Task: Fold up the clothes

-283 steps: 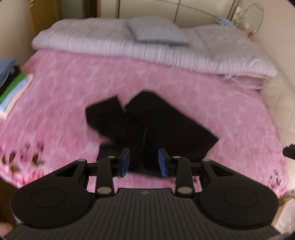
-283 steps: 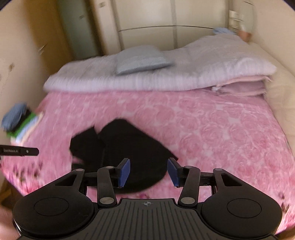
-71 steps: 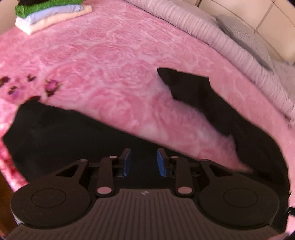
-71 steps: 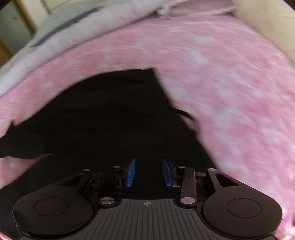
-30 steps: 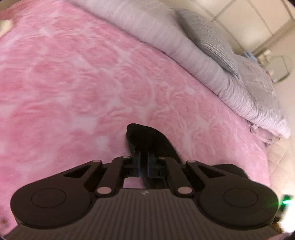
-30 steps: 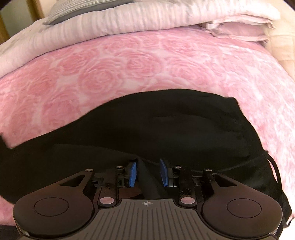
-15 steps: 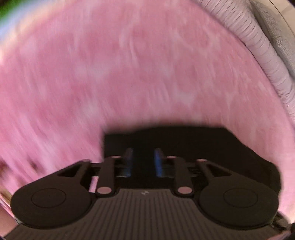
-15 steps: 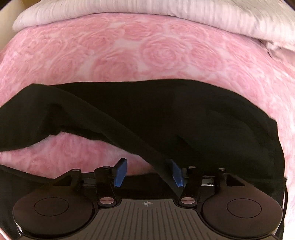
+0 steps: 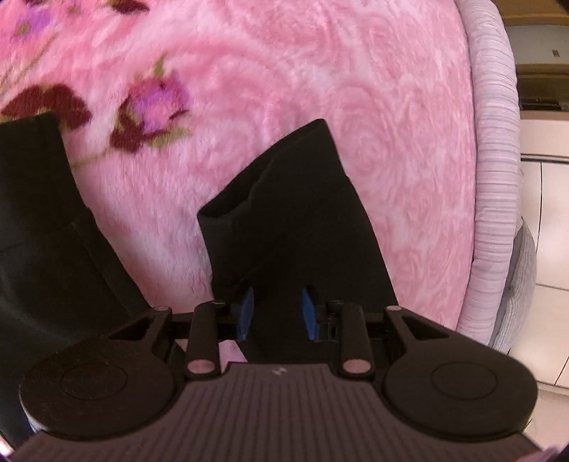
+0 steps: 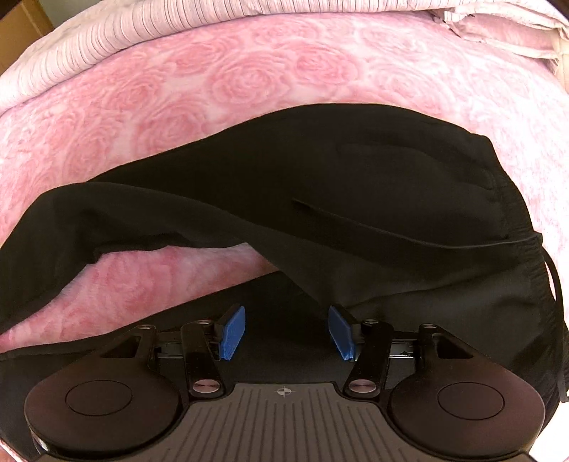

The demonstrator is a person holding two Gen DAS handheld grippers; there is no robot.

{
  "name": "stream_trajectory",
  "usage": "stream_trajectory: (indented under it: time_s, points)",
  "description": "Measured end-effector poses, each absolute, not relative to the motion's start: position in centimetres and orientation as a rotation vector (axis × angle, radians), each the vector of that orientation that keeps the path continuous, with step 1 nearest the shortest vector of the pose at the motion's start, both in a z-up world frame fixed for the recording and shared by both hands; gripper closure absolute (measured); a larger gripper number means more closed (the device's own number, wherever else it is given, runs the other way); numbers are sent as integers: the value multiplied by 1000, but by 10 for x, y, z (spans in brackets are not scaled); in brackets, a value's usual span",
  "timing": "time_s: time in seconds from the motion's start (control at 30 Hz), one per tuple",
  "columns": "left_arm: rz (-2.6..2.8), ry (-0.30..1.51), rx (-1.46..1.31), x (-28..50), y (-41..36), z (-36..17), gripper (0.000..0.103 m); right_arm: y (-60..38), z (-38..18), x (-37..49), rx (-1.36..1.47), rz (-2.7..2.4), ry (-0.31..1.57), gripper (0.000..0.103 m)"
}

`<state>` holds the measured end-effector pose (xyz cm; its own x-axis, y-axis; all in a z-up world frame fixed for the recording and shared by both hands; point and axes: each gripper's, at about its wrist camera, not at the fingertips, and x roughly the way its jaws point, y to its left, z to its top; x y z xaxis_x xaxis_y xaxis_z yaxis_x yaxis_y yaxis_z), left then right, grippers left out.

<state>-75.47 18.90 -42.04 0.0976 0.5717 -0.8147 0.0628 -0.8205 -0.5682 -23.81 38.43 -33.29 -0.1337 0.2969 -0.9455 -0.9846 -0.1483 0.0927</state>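
A pair of black trousers [image 10: 355, 170] lies spread on the pink rose-patterned blanket [image 10: 213, 85]. In the right wrist view the waistband with a drawcord is at the right, and one leg runs left over a gap of blanket. My right gripper [image 10: 286, 332] is open just above the black cloth near the waist and holds nothing. In the left wrist view a trouser leg end [image 9: 295, 199] lies under my left gripper [image 9: 276, 311], which is open with the cloth between its blue pads. A second black leg [image 9: 39, 220] lies at the left.
A folded lilac striped quilt [image 10: 142, 32] runs along the far side of the bed and shows at the right in the left wrist view [image 9: 494, 177]. Dark red flower prints [image 9: 149, 110] mark the blanket's edge. A white cabinet [image 9: 547, 220] stands beyond the quilt.
My left gripper has let go of the trouser leg and opened, and now hangs over the laid-down leg end. My right gripper opened wider and released the cloth; the trousers settled flatter.
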Motion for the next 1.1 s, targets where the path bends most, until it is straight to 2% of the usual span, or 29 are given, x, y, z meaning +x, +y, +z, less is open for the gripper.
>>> stream_trajectory:
  time_s: [0.1, 0.2, 0.37, 0.4, 0.43, 0.5, 0.63, 0.7, 0.77, 0.87, 0.93, 1.03, 1.1]
  points:
    - [1768, -576, -1970, -756, 182, -406, 76, 382, -329, -239, -1001, 1525, 984, 47]
    - [1817, -477, -1947, -757, 172, -400, 70, 379, -330, -236, -992, 1508, 991, 47]
    - [1884, -454, -1857, -759, 167, -413, 71, 374, -330, -230, -954, 1461, 1024, 47]
    - [1877, -439, -1807, -761, 174, -410, 73, 373, -329, -228, -947, 1452, 1030, 47]
    - [1870, -423, -1757, -763, 180, -406, 93, 372, -328, -226, -942, 1445, 1034, 47]
    - [1851, -396, -1652, -767, 194, -397, 96, 371, -325, -221, -934, 1428, 1035, 47]
    - [1783, -387, -1286, -788, 216, -335, 97, 369, -318, -211, -904, 1401, 1037, 47]
    - [1785, -316, -1136, -804, 218, -311, 97, 368, -315, -208, -889, 1394, 1041, 47]
    - [1797, -193, -1042, -820, 220, -301, 97, 366, -314, -207, -877, 1399, 1045, 47]
    - [1848, 146, -1121, -832, 234, -345, 93, 362, -320, -207, -872, 1406, 1069, 47]
    - [1876, 240, -1258, -835, 238, -382, 90, 360, -325, -208, -884, 1409, 1083, 47]
    - [1974, 299, -1223, -822, 230, -398, 79, 355, -326, -204, -900, 1428, 1079, 47]
    - [2052, 280, -1225, -816, 222, -393, 76, 350, -322, -192, -899, 1434, 1075, 47]
